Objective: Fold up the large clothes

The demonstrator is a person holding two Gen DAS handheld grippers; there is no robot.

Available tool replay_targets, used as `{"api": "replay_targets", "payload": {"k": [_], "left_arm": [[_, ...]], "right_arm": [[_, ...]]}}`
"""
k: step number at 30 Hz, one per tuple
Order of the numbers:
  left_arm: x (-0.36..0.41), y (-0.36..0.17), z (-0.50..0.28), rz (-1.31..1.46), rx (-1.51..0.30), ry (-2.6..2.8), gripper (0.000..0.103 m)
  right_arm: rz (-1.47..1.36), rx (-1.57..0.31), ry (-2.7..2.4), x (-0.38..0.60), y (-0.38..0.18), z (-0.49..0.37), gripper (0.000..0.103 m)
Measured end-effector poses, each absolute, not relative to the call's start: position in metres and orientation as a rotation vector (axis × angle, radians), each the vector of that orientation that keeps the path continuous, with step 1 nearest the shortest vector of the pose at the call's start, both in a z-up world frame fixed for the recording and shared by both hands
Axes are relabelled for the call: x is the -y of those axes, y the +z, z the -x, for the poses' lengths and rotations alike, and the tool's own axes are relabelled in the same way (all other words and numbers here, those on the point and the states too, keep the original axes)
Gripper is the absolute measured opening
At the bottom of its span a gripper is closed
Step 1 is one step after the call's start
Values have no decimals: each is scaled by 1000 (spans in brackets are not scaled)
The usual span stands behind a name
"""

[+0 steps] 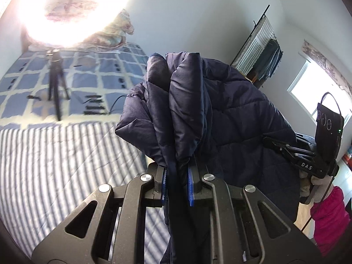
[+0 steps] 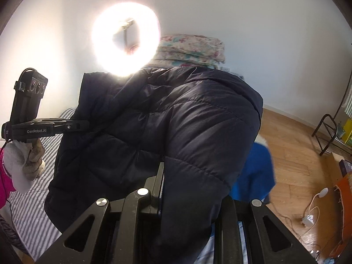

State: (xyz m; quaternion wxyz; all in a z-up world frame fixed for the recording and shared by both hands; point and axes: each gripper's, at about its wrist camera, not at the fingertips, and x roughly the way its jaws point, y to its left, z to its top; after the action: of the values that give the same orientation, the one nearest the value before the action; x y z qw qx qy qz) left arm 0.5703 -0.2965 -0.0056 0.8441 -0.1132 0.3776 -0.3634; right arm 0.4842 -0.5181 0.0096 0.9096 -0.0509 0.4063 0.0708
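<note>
Left tool: blue pads clenched on a bunched fold of the dark navy quilted puffer jacket. Fabric wedges between the pads and hangs below them toward 6 o'clock; the bulk billows up toward 12 to 2 o'clock.

Right tool: fingers mostly buried under the same jacket; fabric runs down through the gap between them, so it is gripping the jacket too. Pads themselves not visible.

Jacket is held up off the bed between both tools, not lying flat.

Left view: right tool at 3 o'clock, touching the jacket's edge. Grey-and-white striped bedsheet from 7 to 9 o'clock. Beyond it, a blue-and-cream checked cover at 10 o'clock with a black tripod standing on it. Ring light blown out at 11 o'clock. Clothes rack at 1 o'clock, window at 2 to 3 o'clock.

Right view: left tool at 9 o'clock, carried in a white-gloved hand with a pink sleeve behind it. Folded floral quilt at 12 o'clock behind the jacket. Blue cloth just past the jacket at 4 o'clock, wooden floor beyond.
</note>
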Motion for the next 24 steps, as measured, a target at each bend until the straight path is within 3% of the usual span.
{"api": "replay_targets", "payload": {"k": [8, 21, 24], "left_arm": [[349, -8, -626, 252, -771, -726, 12], [391, -58, -686, 280, -820, -630, 12], [390, -71, -691, 286, -843, -611, 12]], "right_arm": [[138, -821, 173, 577, 7, -546, 20], [102, -841, 211, 632, -52, -603, 21], [101, -870, 204, 642, -69, -610, 26]]}}
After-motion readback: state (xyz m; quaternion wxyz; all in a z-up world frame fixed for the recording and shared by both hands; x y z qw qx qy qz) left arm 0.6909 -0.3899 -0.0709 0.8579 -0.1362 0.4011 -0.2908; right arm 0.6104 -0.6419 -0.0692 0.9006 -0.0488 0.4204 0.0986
